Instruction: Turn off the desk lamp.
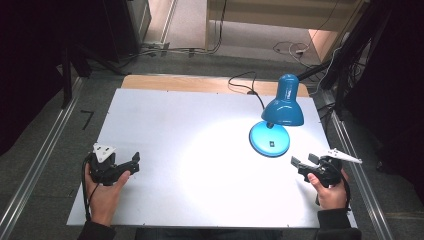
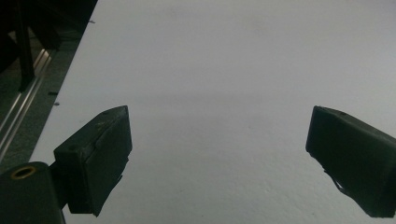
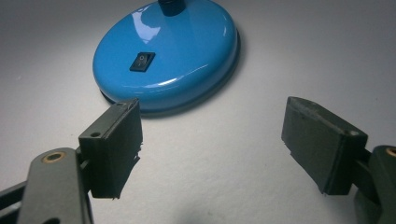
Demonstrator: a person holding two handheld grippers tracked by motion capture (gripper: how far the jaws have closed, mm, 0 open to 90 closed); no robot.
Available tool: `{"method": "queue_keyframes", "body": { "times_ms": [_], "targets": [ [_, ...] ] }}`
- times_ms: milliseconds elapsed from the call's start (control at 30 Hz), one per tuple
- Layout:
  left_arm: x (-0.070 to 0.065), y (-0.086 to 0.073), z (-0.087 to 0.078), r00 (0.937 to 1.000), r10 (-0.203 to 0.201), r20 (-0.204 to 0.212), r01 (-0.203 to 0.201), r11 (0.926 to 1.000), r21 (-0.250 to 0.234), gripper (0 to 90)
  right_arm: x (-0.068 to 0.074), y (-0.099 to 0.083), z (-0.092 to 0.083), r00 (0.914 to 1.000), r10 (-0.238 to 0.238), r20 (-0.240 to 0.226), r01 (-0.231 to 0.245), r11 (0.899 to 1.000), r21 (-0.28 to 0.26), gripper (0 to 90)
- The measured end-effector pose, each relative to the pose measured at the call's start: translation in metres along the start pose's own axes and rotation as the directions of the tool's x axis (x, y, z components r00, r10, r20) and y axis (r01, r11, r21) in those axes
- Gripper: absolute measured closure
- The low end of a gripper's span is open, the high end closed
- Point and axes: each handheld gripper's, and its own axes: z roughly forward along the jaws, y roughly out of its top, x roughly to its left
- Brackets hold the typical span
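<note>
Near edge of the white worktop [image 1: 200, 150]: two hands are coming in from below, each holding a hand-held gripper.

Left hand-held gripper [image 1: 131, 164] is sitting low at the worktop's left side, pointing right and slightly away from the person. In the left gripper view [image 2: 219, 144] its jaws are standing wide apart with bare white surface between them; it is gripping nothing.

Right hand-held gripper [image 1: 304, 161] is resting at the right edge, aimed left and forward. In the right gripper view [image 3: 212, 140] its jaws are spread wide, nothing between the pads, and they are pointing at the lamp base [image 3: 168, 51] just ahead, apart from it.

Farther in: the blue lamp [image 1: 282, 107] is standing upright on the right half of the worktop, near the right hand-held gripper and well apart from the left one. Its round base is carrying a black rocker switch [image 3: 142, 61] on top. The shade [image 1: 283, 111] is tilting down over the base, throwing a bright patch on the worktop.

Beyond: a black cord [image 1: 247, 84] is running off the far edge.
</note>
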Motion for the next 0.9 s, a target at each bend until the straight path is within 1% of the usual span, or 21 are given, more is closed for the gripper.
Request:
{"method": "queue_keyframes", "body": {
  "times_ms": [100, 233, 600, 633, 900],
  "targets": [
    [0.002, 0.000, 0.000, 1.0000, -0.006, -0.004, 0.006, 1.0000, -0.003, 7.8, 0.000, 0.000, 0.000, 1.0000, -0.004, -0.001, 0.004, 1.000, -0.005, 19.1],
    [0.002, 0.000, -0.001, 0.9999, -0.006, -0.012, 0.006, 1.0000, -0.008, 7.8, 0.001, 0.000, 0.001, 1.0000, -0.008, -0.002, 0.008, 1.000, 0.001, 19.2],
    [0.002, -0.001, -0.001, 0.9997, -0.023, 0.005, 0.023, 0.9997, -0.010, 7.9, 0.007, 0.002, 0.004, 0.9997, -0.023, -0.007, 0.023, 1.000, 0.003, 19.2],
    [0.002, -0.001, -0.001, 0.9997, -0.023, 0.005, 0.023, 0.9997, -0.009, 7.9, 0.008, 0.002, 0.004, 0.9998, -0.017, -0.008, 0.017, 1.000, 0.005, 19.2],
    [0.003, -0.001, 0.000, 0.9994, -0.034, 0.011, 0.034, 0.9994, -0.006, 7.9, 0.012, 0.004, 0.009, 0.9994, -0.034, -0.012, 0.034, 0.999, 0.005, 19.2]
  ]
}}
